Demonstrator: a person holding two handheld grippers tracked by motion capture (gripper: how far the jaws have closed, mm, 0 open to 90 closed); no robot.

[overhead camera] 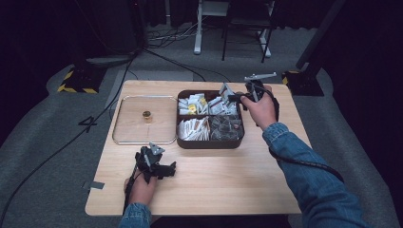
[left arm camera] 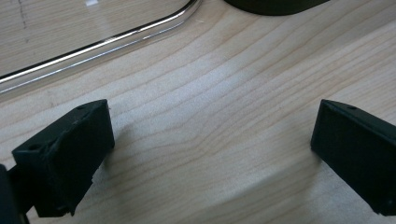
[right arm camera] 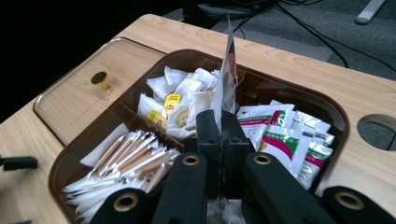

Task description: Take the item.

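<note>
while the right gripper (right arm camera: 219, 122) pinches it, sachet (right arm camera: 227, 70) print unreadable

The right claw (right arm camera: 218, 122) is pinched tight on a thin sachet (right arm camera: 227, 70), which stands up on its edge above the brown tray (right arm camera: 341, 122). The tray sits on the wooden bench (right arm camera: 299, 65) and has boxes inside. One box holds white packets (right arm camera: 180, 95), one holds long paper sticks (right arm camera: 128, 161), and one holds green and red sachets (right arm camera: 285, 140). A clear lid (right arm camera: 74, 93) with a gold knob (right arm camera: 99, 78) lies flat beside the tray.
</note>
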